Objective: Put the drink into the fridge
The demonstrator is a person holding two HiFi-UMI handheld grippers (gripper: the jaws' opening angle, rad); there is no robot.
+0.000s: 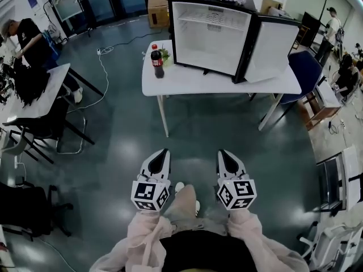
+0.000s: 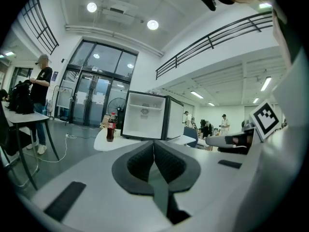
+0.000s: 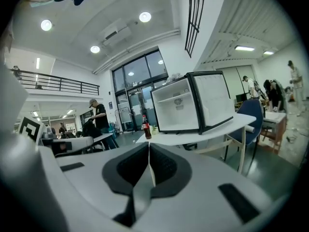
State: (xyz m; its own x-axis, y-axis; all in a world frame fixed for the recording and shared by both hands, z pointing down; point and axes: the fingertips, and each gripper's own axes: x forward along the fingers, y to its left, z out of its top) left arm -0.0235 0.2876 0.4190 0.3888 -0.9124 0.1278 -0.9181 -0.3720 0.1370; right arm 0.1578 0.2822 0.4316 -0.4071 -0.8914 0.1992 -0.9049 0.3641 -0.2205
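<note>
Closest, the left tool (image 1: 165,151) and the right tool (image 1: 222,152) were held side by side in front of the person, both pointing toward the fridge (image 1: 211,35) and well apart from it. Each tool had its jaws pressed together, and nothing was between them. The fridge stood on a white counter (image 1: 187,84), with its door (image 1: 272,47) swung open at its right side, so the white inside with one shelf was showing. The drink (image 1: 156,62), a dark bottle with a red cap, stood upright on the counter left of the fridge, near it but not touching, just beside a small green plant (image 1: 165,54). A blue chair (image 1: 303,72) stood beyond the fridge door.
</note>
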